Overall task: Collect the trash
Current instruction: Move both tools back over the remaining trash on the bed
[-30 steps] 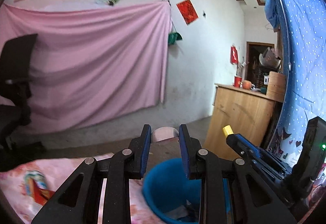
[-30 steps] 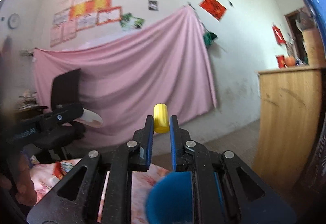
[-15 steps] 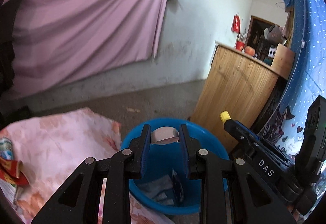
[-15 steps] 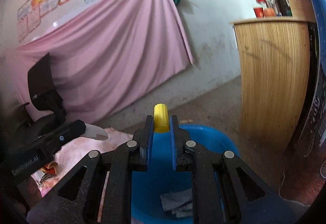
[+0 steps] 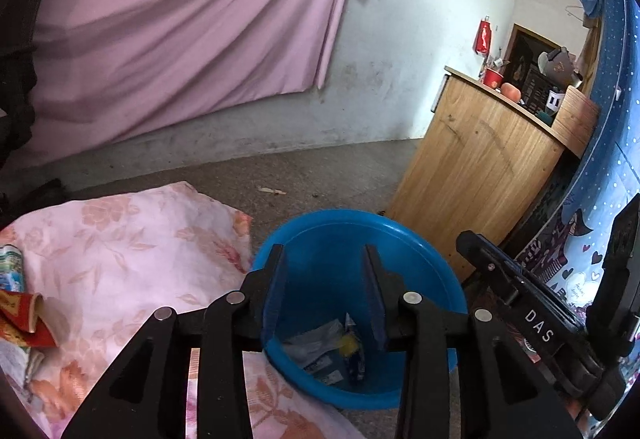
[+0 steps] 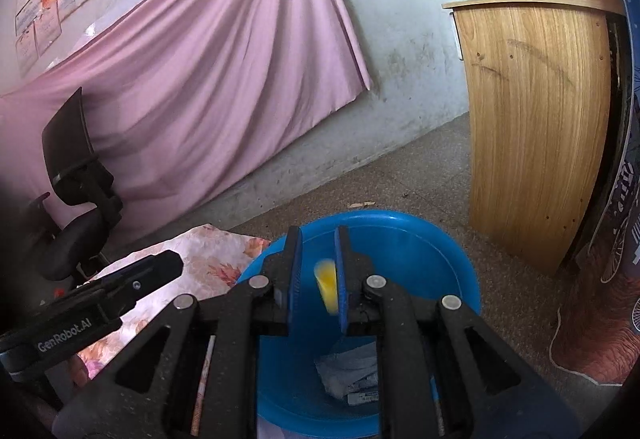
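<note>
Blue basin (image 5: 436,271) w/ wrappers (image 5: 320,351) under open left hand-held gripper (image 5: 325,287).

Blurred yellow piece (image 6: 326,289) over blue basin (image 6: 460,259)

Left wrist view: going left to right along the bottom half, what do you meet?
Red wrapper → floral pink cloth → blue basin → wooden cabinet → right tongs' black body.
</note>
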Demonstrator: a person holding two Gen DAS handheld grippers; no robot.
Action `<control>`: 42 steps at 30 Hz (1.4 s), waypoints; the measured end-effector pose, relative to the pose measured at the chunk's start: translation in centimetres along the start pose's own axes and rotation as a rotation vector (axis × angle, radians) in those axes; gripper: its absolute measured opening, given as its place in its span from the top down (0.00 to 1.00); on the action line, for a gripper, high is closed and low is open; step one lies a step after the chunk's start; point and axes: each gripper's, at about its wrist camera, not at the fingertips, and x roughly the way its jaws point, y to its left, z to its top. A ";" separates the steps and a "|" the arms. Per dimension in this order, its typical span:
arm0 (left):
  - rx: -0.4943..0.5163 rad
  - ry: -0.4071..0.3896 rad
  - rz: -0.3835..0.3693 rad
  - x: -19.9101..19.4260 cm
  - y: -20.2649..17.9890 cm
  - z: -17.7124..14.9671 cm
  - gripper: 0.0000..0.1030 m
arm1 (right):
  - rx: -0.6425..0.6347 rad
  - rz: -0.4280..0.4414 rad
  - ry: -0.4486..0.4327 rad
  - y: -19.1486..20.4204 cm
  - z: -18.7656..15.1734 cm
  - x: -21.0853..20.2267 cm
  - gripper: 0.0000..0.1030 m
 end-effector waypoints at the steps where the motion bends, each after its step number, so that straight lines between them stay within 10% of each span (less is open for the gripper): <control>1: -0.001 -0.003 0.006 -0.1 0.1 -0.1 0.63 | 0.000 0.002 -0.001 -0.1 0.3 0.1 0.56; 13: -0.005 -0.165 0.128 -7.2 4.0 -0.8 0.45 | -0.045 0.029 -0.076 3.0 1.2 -1.8 0.39; 18: -0.039 -0.292 0.299 -11.4 6.4 -2.0 0.02 | -0.081 0.068 -0.136 5.6 1.5 -3.0 0.25; 21: -0.065 -0.361 0.393 -14.2 8.1 -3.1 0.01 | -0.092 0.106 -0.177 7.2 1.6 -3.8 0.01; 30: -0.122 -0.467 0.531 -21.1 12.7 -6.5 0.01 | -0.228 0.206 -0.341 14.1 0.2 -6.6 0.00; 42: -0.168 -0.461 0.655 -25.4 17.5 -10.7 0.01 | -0.383 0.341 -0.350 21.6 -2.8 -6.4 0.00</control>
